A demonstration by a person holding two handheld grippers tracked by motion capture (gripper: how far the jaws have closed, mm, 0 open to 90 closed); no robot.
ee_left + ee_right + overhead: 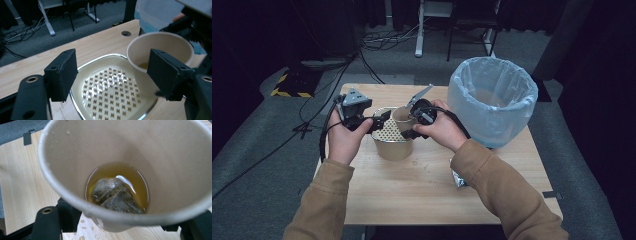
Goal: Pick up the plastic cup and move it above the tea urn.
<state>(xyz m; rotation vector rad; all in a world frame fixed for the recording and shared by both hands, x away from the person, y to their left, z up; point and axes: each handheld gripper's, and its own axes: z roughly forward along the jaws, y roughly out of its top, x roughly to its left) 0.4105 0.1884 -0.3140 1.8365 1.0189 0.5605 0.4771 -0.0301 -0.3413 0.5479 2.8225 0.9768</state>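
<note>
A paper cup (pixel 403 116) tilts over a metal pot (pixel 393 148) topped by a perforated strainer (pixel 387 133). My right gripper (pixel 408 125) is shut on the cup, one jaw on each side of its wall. In the right gripper view the cup (pixel 125 150) holds a little amber tea (pixel 141 182) and a soaked tea bag (pixel 113 196), with my right gripper (pixel 120 222) clamped under its rim. My left gripper (pixel 113 75) stands open above the strainer (pixel 107 95), nothing between its pads. The cup (pixel 160 47) sits just beyond its right jaw.
A bin lined with a pale blue bag (pixel 492 97) stands at the table's far right corner. A crumpled foil wrapper (pixel 459 179) lies by the right sleeve. The wooden table (pixel 427 195) has a cable hole (pixel 126 33); droplets (pixel 82 225) dot it below the cup.
</note>
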